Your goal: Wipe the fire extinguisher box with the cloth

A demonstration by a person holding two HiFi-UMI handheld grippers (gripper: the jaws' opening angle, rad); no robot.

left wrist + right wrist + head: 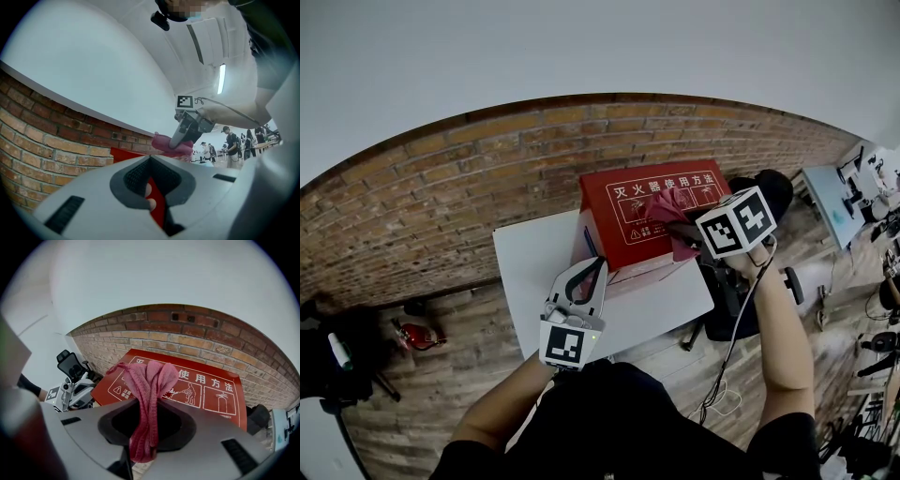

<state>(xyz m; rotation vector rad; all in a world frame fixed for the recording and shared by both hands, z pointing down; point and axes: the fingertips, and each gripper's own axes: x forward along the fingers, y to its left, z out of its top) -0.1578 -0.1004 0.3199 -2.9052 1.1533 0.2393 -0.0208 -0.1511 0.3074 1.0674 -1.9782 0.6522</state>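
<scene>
The red fire extinguisher box [628, 211] with white print stands on a white table [530, 267] against a brick wall. My right gripper [677, 225] is over the box's top and is shut on a pink cloth [667, 208], which lies bunched on the printed face. In the right gripper view the cloth [150, 390] hangs out between the jaws above the box [211, 392]. My left gripper [596, 264] is shut, its tips at the box's near left side. In the left gripper view the box [157, 201] shows red through the gap behind the tips.
A black office chair [769, 192] stands right of the table. A small red extinguisher [417, 335] lies on the wooden floor at the left. People [232, 145] stand far off in the room. The brick wall [441, 187] runs behind the table.
</scene>
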